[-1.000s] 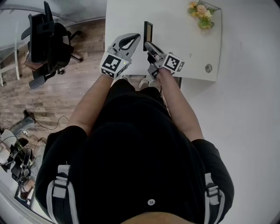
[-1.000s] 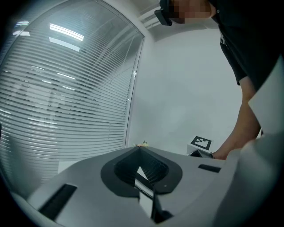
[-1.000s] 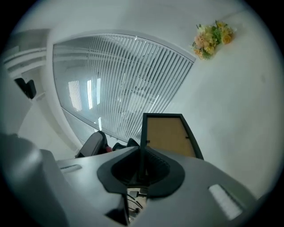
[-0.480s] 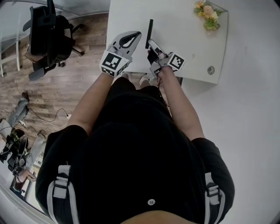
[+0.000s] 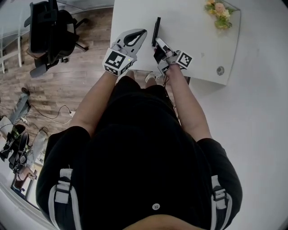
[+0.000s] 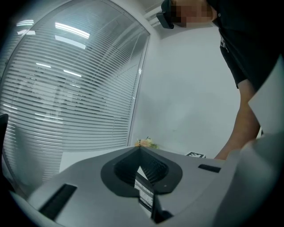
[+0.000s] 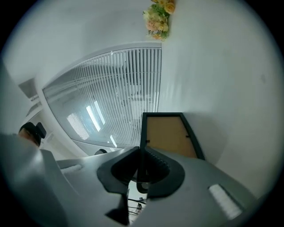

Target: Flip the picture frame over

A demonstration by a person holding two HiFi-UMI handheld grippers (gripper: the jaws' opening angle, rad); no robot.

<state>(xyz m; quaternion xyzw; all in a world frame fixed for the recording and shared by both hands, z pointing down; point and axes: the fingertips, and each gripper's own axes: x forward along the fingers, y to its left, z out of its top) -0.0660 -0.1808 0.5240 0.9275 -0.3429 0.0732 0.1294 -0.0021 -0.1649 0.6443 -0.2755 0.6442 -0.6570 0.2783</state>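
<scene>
The picture frame (image 5: 156,30) is black-rimmed and stands on edge over the white table (image 5: 193,31), seen as a thin dark strip in the head view. My right gripper (image 5: 158,42) is shut on its near edge. In the right gripper view the frame (image 7: 171,135) shows its brown back panel, with the rim clamped between the jaws of the right gripper (image 7: 140,153). My left gripper (image 5: 137,37) hovers just left of the frame, shut and holding nothing. In the left gripper view the tips of the left gripper (image 6: 139,149) meet.
A bunch of flowers (image 5: 220,9) lies at the table's far right corner, and a round cable grommet (image 5: 220,70) sits near its right front edge. A black office chair (image 5: 47,31) stands on the wooden floor to the left, with cables and clutter (image 5: 18,148) further back.
The right gripper has rolled with the frame. The frame first showed part of its face and now stands edge-on. The left gripper has hardly moved.
</scene>
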